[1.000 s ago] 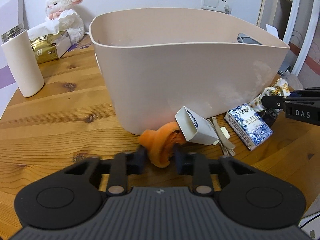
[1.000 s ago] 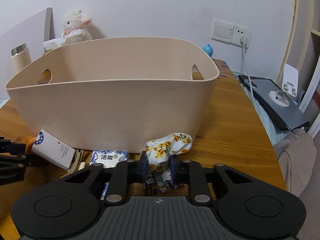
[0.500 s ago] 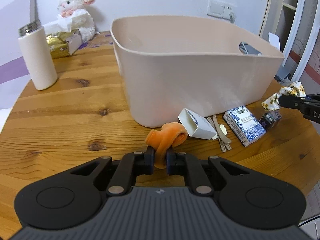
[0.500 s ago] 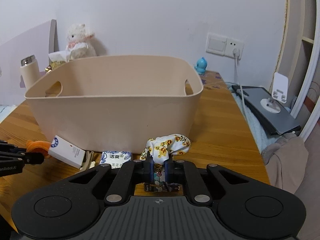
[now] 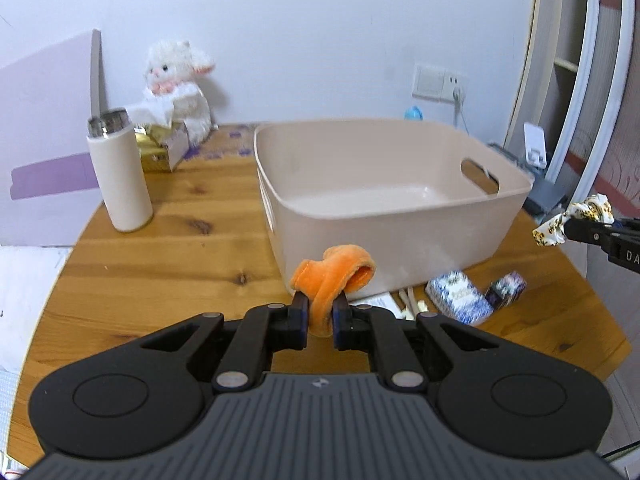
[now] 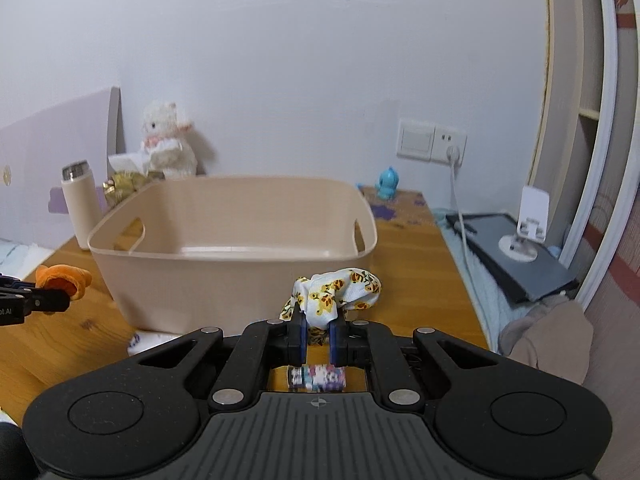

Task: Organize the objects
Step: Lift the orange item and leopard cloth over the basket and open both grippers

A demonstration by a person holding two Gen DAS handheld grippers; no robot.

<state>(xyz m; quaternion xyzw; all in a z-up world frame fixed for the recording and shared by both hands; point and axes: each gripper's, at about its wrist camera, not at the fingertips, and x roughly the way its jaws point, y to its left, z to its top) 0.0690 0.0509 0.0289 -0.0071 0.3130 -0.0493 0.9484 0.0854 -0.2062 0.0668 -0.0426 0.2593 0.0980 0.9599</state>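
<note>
My left gripper [image 5: 320, 312] is shut on an orange velvet scrunchie [image 5: 334, 274], held up in front of the near wall of the beige plastic basket [image 5: 384, 236]. My right gripper [image 6: 318, 330] is shut on a white scrunchie with yellow flowers [image 6: 336, 292], lifted level with the basket [image 6: 240, 276] at its right front corner. Each gripper shows in the other's view: the right one with the floral scrunchie [image 5: 576, 218] at the far right, the left one with the orange scrunchie [image 6: 64, 276] at the far left. The basket is empty.
On the wooden table [image 5: 160, 264] before the basket lie a blue-white tissue pack [image 5: 458, 294], a small patterned box [image 5: 506, 286], a white carton and hair clips. A white flask [image 5: 120, 172], a gold tissue box [image 5: 160, 148] and a plush lamb [image 5: 180, 84] stand at the back left.
Both grippers closed on their scrunchies and rose from the table. The views now look down over the basket rim into its bare inside.
</note>
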